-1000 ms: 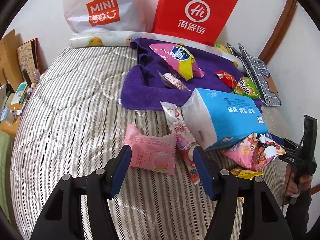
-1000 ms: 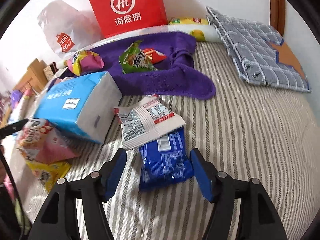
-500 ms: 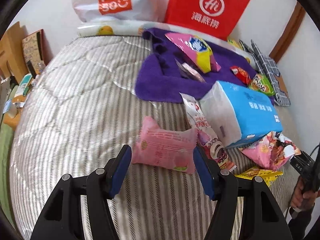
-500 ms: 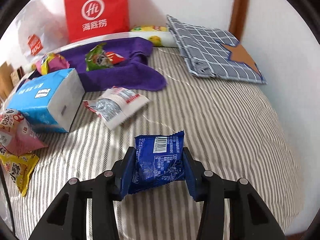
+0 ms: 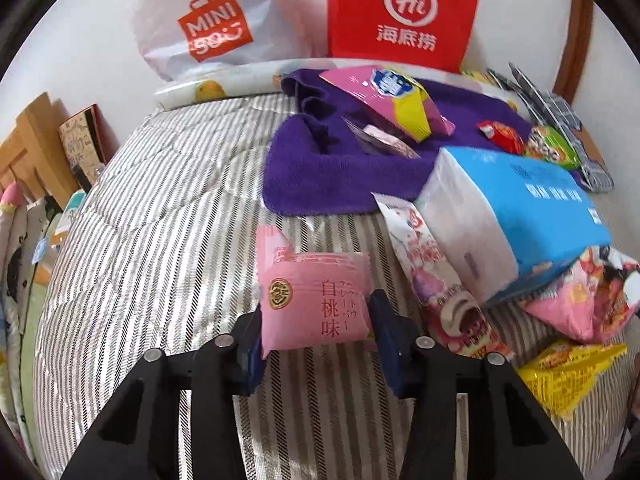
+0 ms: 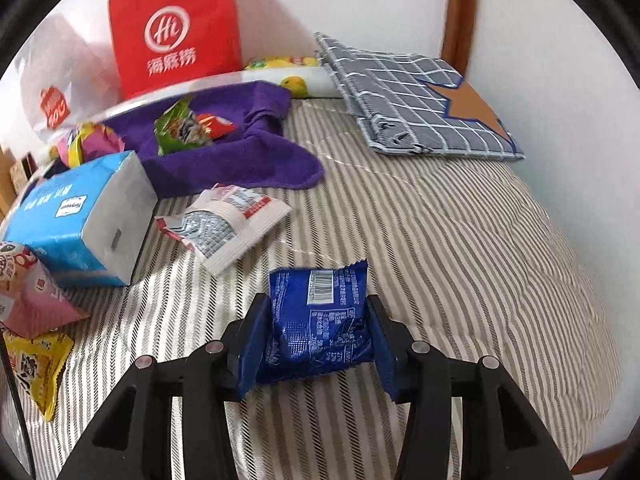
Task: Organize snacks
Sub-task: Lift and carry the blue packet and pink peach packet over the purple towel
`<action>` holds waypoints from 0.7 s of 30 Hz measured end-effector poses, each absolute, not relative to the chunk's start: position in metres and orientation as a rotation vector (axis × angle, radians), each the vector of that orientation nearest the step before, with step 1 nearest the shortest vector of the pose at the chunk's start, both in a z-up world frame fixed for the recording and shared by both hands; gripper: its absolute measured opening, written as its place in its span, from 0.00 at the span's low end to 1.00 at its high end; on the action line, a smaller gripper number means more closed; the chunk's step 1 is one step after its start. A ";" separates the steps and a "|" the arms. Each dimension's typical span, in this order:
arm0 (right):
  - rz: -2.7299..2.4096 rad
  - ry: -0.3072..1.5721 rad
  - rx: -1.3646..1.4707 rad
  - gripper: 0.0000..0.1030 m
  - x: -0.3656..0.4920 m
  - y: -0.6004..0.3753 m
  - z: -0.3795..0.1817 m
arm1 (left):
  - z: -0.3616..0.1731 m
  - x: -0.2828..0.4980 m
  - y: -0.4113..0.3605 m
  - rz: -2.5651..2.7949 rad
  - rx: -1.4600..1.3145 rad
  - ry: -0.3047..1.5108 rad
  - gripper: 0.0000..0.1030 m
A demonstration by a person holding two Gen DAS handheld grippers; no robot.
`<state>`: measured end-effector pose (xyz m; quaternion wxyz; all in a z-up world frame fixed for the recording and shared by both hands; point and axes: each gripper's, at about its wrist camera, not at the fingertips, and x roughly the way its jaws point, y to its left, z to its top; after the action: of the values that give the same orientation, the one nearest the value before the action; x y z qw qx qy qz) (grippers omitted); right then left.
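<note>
Striped bed (image 5: 160, 216) against a white wall; snacks scattered, one packet in each of our grippers.

Left gripper (image 5: 316, 334): jaws closing, both pads against the sides of the pink packet (image 5: 312, 300), which sits low on the bedding at 6 o'clock in the left view. Right gripper (image 6: 316, 336): jaws easing apart, pads touching the blue packet (image 6: 320, 320), at 6 o'clock in the right view. Purple towel (image 5: 320, 176) at 12 carries a pink-yellow bag (image 5: 392, 100), red packet (image 5: 502, 136) and green packet (image 5: 552, 148). Tissue pack (image 5: 520, 216) at 3. White packet (image 6: 228, 224) at 10 of the blue one. Red bag (image 5: 404, 12) and white bag (image 5: 208, 24) stand at the wall.
</note>
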<state>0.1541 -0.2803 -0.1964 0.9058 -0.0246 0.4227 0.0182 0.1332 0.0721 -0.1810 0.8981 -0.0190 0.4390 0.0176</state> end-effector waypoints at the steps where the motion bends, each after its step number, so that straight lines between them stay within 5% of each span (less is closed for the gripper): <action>1: 0.036 0.875 -0.070 0.45 0.157 -0.277 -0.197 | -0.182 0.134 0.072 0.040 -0.038 0.898 0.42; 21: 0.104 0.890 -0.021 0.43 0.173 -0.287 -0.200 | -0.182 0.136 0.071 0.022 -0.043 0.894 0.48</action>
<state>0.1734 -0.2871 -0.2001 0.9012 -0.0103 0.4303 0.0503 0.1358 0.0708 -0.1823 0.9014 -0.0210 0.4323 0.0107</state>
